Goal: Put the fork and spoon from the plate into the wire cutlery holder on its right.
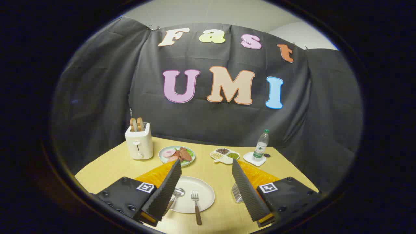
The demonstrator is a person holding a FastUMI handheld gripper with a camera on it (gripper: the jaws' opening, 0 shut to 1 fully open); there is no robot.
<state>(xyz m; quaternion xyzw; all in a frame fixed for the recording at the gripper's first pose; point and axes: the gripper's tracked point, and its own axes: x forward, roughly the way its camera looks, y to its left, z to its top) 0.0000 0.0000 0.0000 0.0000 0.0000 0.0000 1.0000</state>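
On plate [204, 191]: fork [196, 202] centre, handle past near rim; spoon [175, 194] left of it, partly behind left finger. Wire cutlery holder [236, 193] right of plate, mostly hidden. Gripper [208, 188] spread wide, holding nothing, above plate. Beyond plate on yellow table [208, 169]: toaster [139, 140], food dish [177, 155], bottle [261, 146].

On my table: one fork [196, 203], one spoon [175, 195], two plates [208, 195], one wire holder [237, 194], one toaster [139, 143] with two bread slices [136, 124], one water bottle [261, 146], one sectioned dish [225, 155]. My gripper [206, 188] spreads two fingers wide.
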